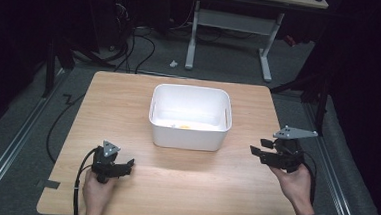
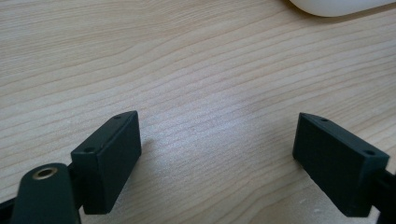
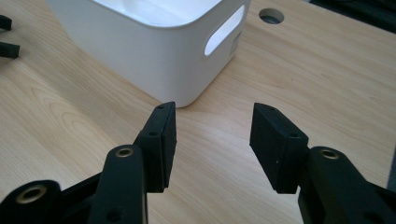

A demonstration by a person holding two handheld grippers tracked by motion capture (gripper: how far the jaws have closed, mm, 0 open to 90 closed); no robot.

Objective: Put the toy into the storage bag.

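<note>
From the high view, you are holding the left gripper (image 1: 127, 165) low over the wooden table (image 1: 128, 103) and the right gripper (image 1: 261, 148) raised, the white bin (image 1: 189, 135) sitting between and ahead of them (something small and yellow is lying inside). In the left gripper view, its jaws are gaping wide over bare wood. In the right gripper view, its jaws are standing apart, empty, the bin's corner just beyond them.

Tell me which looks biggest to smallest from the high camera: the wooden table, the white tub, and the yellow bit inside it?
1. Wooden table, biggest by far.
2. White tub, sitting in the table's middle.
3. Yellow bit on the tub's floor, a tiny speck, too small to tell what it is.
</note>
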